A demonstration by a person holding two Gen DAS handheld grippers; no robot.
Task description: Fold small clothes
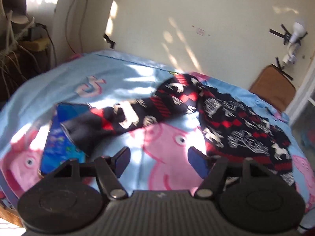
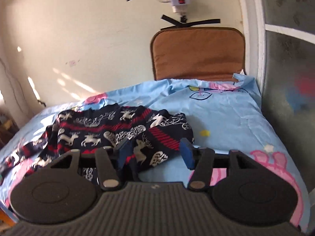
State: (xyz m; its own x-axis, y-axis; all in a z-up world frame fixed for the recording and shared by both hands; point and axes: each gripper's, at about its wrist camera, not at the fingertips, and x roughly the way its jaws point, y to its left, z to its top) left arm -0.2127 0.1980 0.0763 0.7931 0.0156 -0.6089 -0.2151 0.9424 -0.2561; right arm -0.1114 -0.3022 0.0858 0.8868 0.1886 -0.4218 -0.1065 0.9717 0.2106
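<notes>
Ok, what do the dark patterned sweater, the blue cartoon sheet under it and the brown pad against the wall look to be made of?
Sweater: looks like knitted yarn, matte, with ribbed red stripes and woven-in white deer.
Sheet: thin printed woven cloth, probably cotton or a blend; smooth, with sharp creases.
Brown pad: soft matte fabric, perhaps plush or suede-like, with a darker sewn border; too blurred to be sure.

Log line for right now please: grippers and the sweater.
left gripper: open, empty | right gripper: open, empty | sweater: unfolded, rumpled on bedsheet

A dark navy knit sweater (image 1: 232, 122) with white reindeer and red stripes lies rumpled, one sleeve stretched out, on the bed.
</notes>
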